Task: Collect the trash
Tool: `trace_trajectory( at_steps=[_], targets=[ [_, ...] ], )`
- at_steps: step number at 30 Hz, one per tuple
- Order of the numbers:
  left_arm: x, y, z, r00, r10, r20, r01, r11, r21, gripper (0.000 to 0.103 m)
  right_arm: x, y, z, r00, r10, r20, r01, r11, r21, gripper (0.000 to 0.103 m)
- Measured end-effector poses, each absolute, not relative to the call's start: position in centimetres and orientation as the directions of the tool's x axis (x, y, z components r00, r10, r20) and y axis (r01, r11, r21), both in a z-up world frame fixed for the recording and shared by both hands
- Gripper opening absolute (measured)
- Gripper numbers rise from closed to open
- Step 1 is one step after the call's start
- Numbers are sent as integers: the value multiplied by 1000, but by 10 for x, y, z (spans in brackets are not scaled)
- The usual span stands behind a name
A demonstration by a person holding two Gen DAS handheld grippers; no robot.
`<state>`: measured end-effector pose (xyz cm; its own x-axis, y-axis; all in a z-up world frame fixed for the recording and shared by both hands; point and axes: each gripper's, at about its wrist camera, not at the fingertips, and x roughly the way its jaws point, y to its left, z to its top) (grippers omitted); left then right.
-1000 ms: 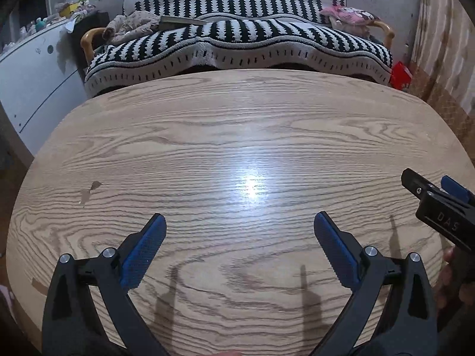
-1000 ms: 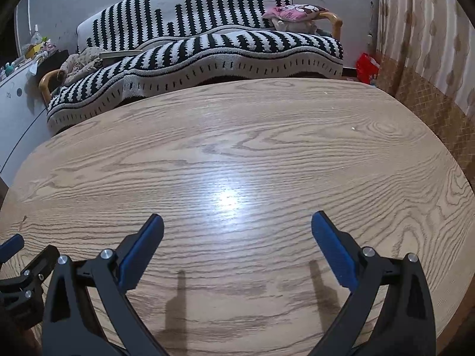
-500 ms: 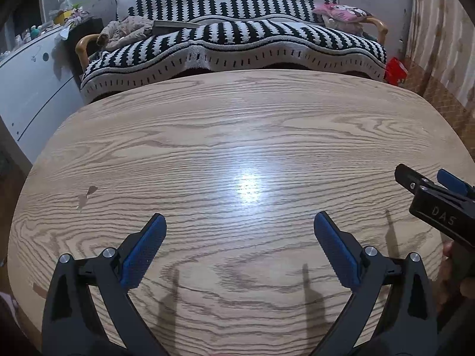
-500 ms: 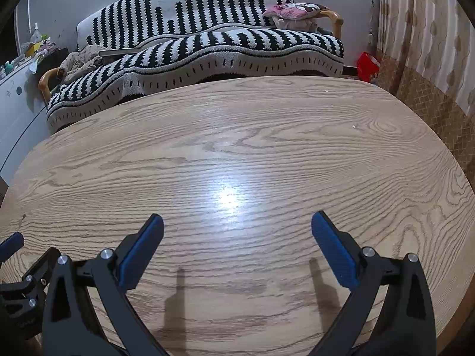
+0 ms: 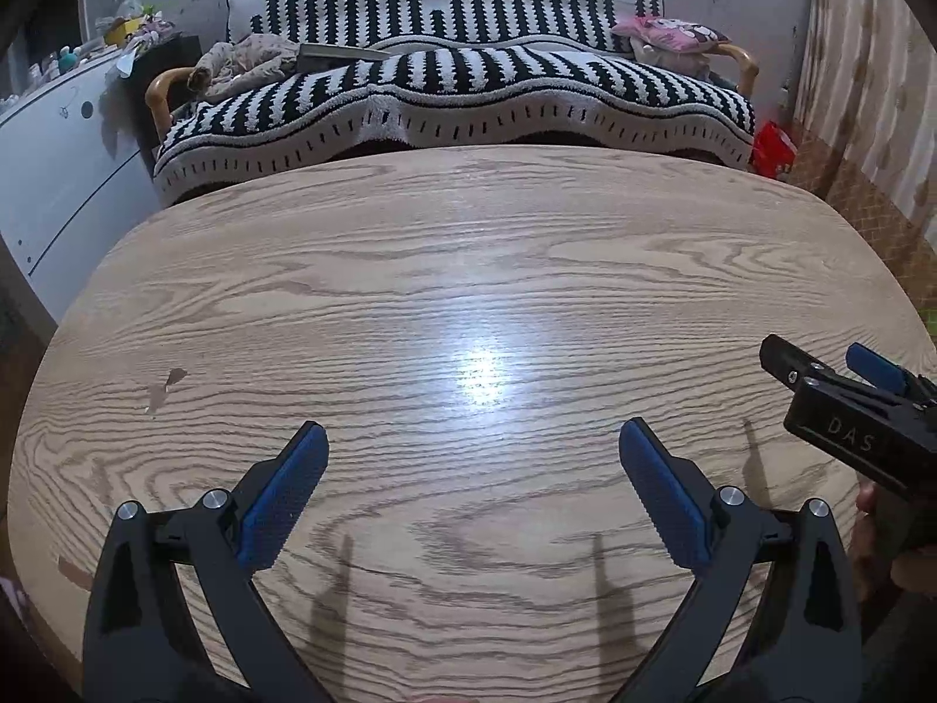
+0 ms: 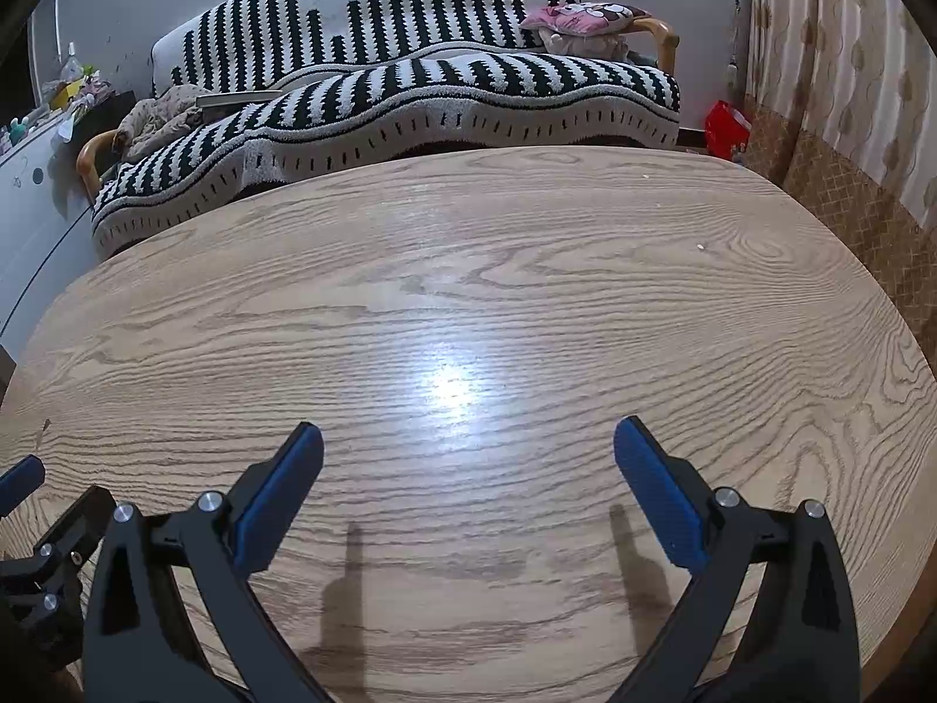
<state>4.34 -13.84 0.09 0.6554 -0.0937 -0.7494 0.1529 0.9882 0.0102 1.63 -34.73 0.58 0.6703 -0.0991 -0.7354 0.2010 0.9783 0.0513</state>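
Trash was only one tiny crumb (image 6: pixel 699 246), light and hard to pinch; both my left gripper (image 5: pixel 473 450) and right gripper (image 6: pixel 468 451) gaped wide, holding nothing.

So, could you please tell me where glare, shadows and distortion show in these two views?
Left wrist view: white glare spot mid oval wooden table, finger shadows near the open left gripper, table edges bowed by fisheye. Right wrist view: similar glare, shadows below the open right gripper.
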Motion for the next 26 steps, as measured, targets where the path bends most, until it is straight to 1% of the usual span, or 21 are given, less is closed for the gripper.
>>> trace_trajectory(
  at_steps=[5, 10, 12, 13, 14, 16, 19, 22, 26],
  targets=[
    [43, -141, 1, 657, -102, -747, 166, 986, 12, 97, 16, -346, 6, 670, -101, -736, 202, 978, 50, 96],
    [39, -144, 6, 683, -114, -721, 187, 982, 22, 97, 16, -348, 7, 670, -97, -736, 195, 980, 48, 96],
    [36, -146, 6, 696, -101, -711, 186, 982, 43, 97, 16, -348, 7, 668, -98, -737, 193, 980, 45, 96],
    [32, -148, 7, 723, -74, -687, 172, 982, 76, 97, 16, -349, 7, 668, -97, -738, 194, 980, 47, 96],
    [29, -150, 8, 741, -77, -667, 184, 979, 92, 97, 16, -349, 7, 667, -96, -739, 194, 980, 48, 96],
    [27, -155, 7, 736, -95, -670, 222, 969, 106, 97, 16, -350, 8, 667, -96, -739, 194, 980, 49, 96],
    [31, -160, 3, 721, -83, -688, 229, 966, 123, 97, 16, -350, 8, 666, -95, -740, 193, 980, 48, 96],
    [39, -159, 2, 701, -74, -709, 221, 968, 117, 97, 17, -351, 7, 664, -99, -741, 193, 980, 41, 96],
    [53, -147, -4, 681, -43, -731, 164, 982, 95, 97, 17, -351, 6, 662, -99, -743, 194, 980, 41, 96]
  ],
)
